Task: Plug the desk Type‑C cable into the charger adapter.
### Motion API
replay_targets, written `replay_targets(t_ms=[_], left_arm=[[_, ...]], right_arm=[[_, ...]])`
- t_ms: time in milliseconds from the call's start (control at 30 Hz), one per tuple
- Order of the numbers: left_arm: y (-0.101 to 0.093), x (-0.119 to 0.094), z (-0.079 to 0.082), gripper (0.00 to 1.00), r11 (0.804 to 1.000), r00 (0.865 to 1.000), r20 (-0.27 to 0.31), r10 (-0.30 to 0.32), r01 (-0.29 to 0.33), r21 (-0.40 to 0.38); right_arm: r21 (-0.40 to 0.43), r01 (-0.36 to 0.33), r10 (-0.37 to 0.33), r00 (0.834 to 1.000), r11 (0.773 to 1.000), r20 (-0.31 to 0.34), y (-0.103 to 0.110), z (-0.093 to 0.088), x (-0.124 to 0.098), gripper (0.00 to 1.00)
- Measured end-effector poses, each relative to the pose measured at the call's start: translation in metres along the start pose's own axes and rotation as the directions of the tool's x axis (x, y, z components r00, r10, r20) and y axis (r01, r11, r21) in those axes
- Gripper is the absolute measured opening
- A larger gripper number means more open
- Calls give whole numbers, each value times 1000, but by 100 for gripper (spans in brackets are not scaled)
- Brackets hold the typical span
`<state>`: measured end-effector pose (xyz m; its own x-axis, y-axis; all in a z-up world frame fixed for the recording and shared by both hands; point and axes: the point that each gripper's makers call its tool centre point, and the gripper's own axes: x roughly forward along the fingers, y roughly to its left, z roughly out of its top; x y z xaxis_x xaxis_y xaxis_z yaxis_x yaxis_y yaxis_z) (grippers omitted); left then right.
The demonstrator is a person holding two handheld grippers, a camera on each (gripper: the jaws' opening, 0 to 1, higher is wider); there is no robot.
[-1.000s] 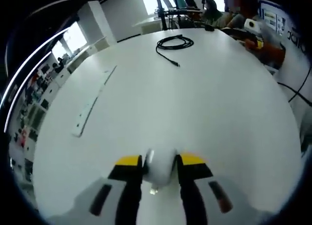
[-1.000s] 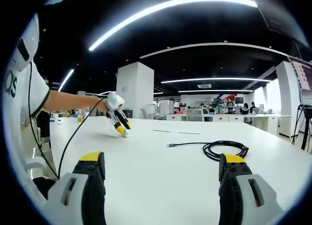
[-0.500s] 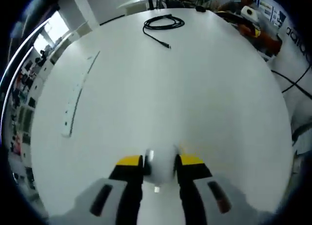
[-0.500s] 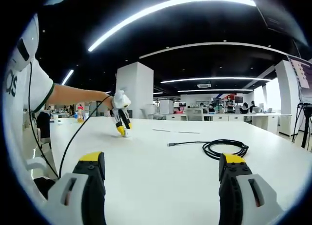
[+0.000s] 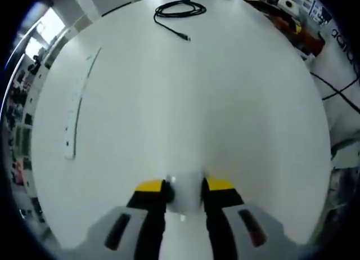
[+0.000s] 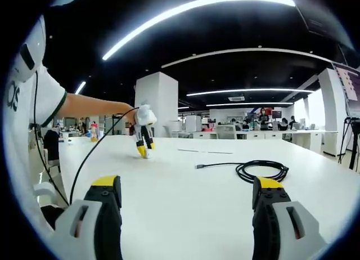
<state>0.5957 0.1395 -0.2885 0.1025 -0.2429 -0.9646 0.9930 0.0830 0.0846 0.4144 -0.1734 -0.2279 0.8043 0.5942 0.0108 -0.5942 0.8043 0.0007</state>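
A white charger adapter [image 5: 185,193] sits between the yellow-tipped jaws of my left gripper [image 5: 185,187], which is shut on it just above the white table [image 5: 225,102]. In the right gripper view that left gripper [image 6: 144,151] points steeply down at the table, held by a person's arm. The black Type-C cable [image 5: 179,8] lies coiled at the far side, its plug end [image 5: 186,39] pointing toward me. The same cable coil [image 6: 263,171] lies ahead of my right gripper [image 6: 185,201], which stands open and empty low over the table, with the plug [image 6: 198,166] to the coil's left.
A long white strip [image 5: 74,111] lies flat on the table's left part, also seen far off as a thin strip [image 6: 205,152]. A black lead [image 6: 84,158] hangs from the left gripper toward the person [image 6: 28,119]. Office desks and pillars stand beyond.
The left gripper, still shut on the adapter, has tilted to point more steeply down and shifted slightly toward the cable. The right gripper has held still.
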Motion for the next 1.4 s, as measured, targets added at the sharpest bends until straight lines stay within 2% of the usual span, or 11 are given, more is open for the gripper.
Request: replay_targets(t_ms=[67, 200, 267, 433, 733, 833, 1033, 1167, 1267, 1333, 1400], left_arm=[[-3, 1, 2, 24, 1000, 1000, -7, -1, 1, 1], [-7, 2, 4, 24, 1000, 998, -60, -25, 25, 3], [-1, 1, -3, 24, 999, 997, -75, -34, 34, 1], [-4, 2, -1, 24, 999, 995, -91, -46, 46, 2], [9, 2, -9, 24, 999, 993, -110, -53, 53, -4], [4, 2, -6, 24, 999, 992, -115, -54, 54, -3], [9, 2, -10, 24, 998, 987, -147, -60, 61, -1], [1, 2, -7, 24, 998, 985, -163, -55, 57, 8], [-12, 2, -2, 24, 999, 984, -172, -45, 48, 15], [-13, 2, 0, 24, 999, 985, -166, -43, 47, 18], [-13, 2, 0, 24, 999, 988, -147, -45, 44, -13]], right_arm=[[2, 0, 0, 1000, 1000, 1, 0, 0, 0, 98], [9, -4, 4, 1000, 1000, 4, 1, -1, 0, 98], [6, -3, 3, 1000, 1000, 2, 1, -1, 0, 98], [8, -2, 2, 1000, 1000, 10, 0, 0, -1, 98], [4, -5, 5, 1000, 1000, 15, -1, 2, 0, 98], [5, -3, 3, 1000, 1000, 15, -2, 2, -1, 98], [6, 2, -2, 1000, 1000, 11, -3, 1, -2, 98], [8, 1, -1, 1000, 1000, 15, -3, 2, -1, 98], [9, -3, 2, 1000, 1000, 16, -3, 2, 0, 98], [8, -4, 4, 1000, 1000, 14, -3, 2, 1, 98], [10, -9, 9, 1000, 1000, 14, -2, 2, 2, 98]])
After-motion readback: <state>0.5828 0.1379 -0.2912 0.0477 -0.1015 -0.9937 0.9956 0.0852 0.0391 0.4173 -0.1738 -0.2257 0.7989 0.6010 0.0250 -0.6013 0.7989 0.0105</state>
